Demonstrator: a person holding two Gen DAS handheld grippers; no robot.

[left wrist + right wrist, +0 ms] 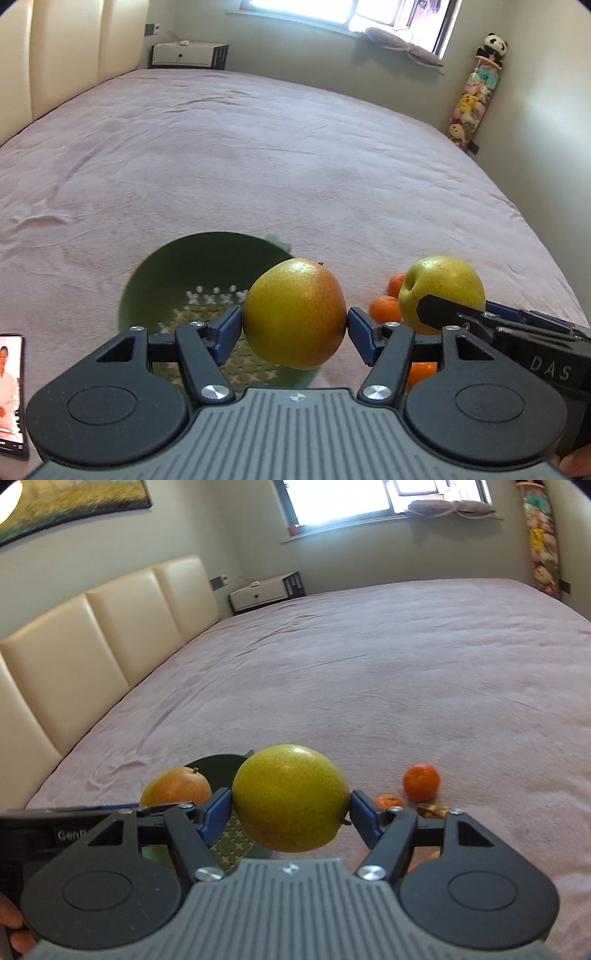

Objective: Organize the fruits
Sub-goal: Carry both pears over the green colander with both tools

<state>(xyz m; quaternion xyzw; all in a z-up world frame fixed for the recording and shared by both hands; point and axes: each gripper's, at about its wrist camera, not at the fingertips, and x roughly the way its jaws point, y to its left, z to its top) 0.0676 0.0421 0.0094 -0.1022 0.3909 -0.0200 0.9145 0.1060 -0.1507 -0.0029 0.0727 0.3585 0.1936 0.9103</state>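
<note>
Green colander (155, 280) below: my left tool (294, 325) clamps blushed pear (295, 314), right tool (291, 810) clamps yellow pear (290, 797), probably for dropping in.

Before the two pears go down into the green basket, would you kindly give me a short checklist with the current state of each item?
1. Left gripper grip on the red-blushed pear: jaws pressed on both sides, pear off the bed. Ok.
2. Right gripper grip on the yellow-green pear: clamped on both sides. Ok.
3. Green basket upright and open: ok.
4. Basket interior free: the visible part is bare, the rest is hidden behind the grippers. Cannot tell.
5. Gap between the two pears: apart in both views. Ok.
6. Tangerines still on the bed: not ok, still to sort.
</note>
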